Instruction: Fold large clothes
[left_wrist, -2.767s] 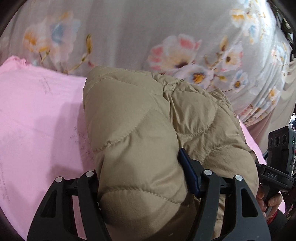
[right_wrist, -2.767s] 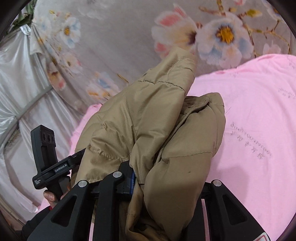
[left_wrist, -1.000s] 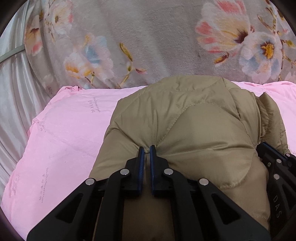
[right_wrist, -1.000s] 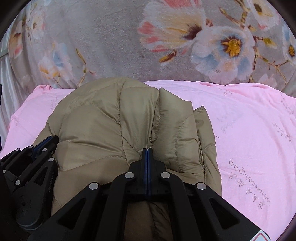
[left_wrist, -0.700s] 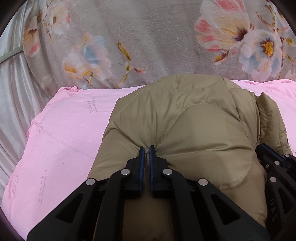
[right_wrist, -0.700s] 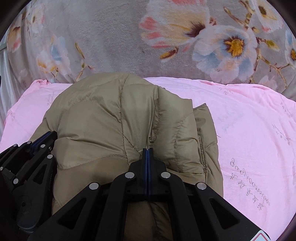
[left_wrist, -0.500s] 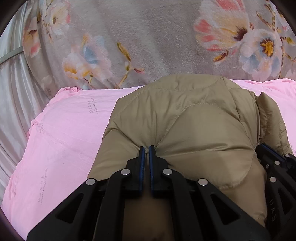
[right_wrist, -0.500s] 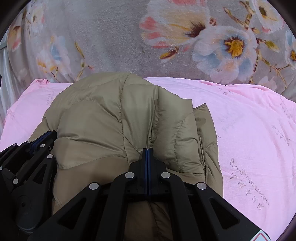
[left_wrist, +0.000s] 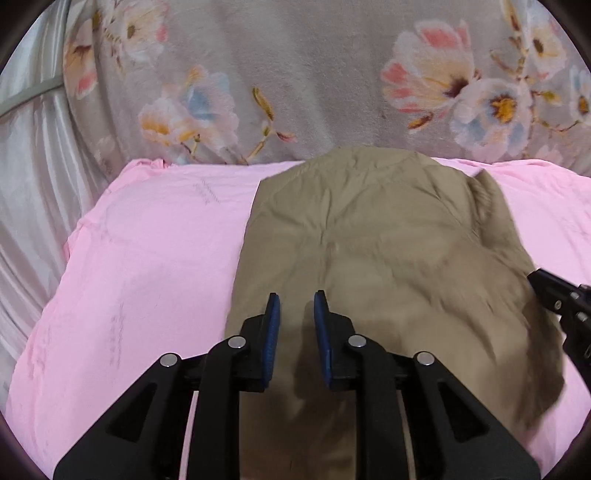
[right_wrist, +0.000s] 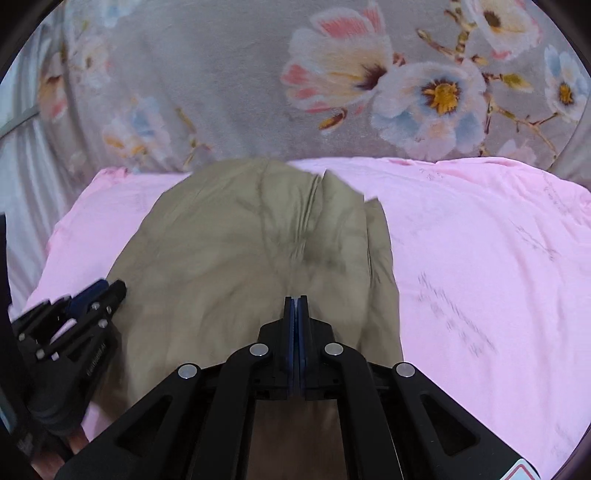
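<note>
In the left wrist view, pale silvery curtain fabric (left_wrist: 33, 192) fills the left edge of the frame. Next to it a pink sheet (left_wrist: 147, 266) spreads across the middle band, with a grey floral blanket (left_wrist: 314, 74) rising behind it along the top. The folded tan quilted jacket (left_wrist: 388, 251) lies on the pink sheet, centre to right of the frame. At lower centre the left tool (left_wrist: 296, 314) has its jaws opening, blue pads parted over the near edge of the jacket with no cloth pinched between them. At the right edge, the tip of the right tool (left_wrist: 554, 295) juts in beside the jacket.

In the right wrist view, the left tool (right_wrist: 92, 299) shows at the lower left edge, against the jacket's (right_wrist: 240, 258) left side. The jacket sits centre-left on the pink sheet (right_wrist: 480, 258), below the floral blanket (right_wrist: 221, 74). At lower centre the right tool (right_wrist: 295, 306) has its pads pressed together, with no cloth visible between them; the jacket lies just beyond and beneath the tips.
</note>
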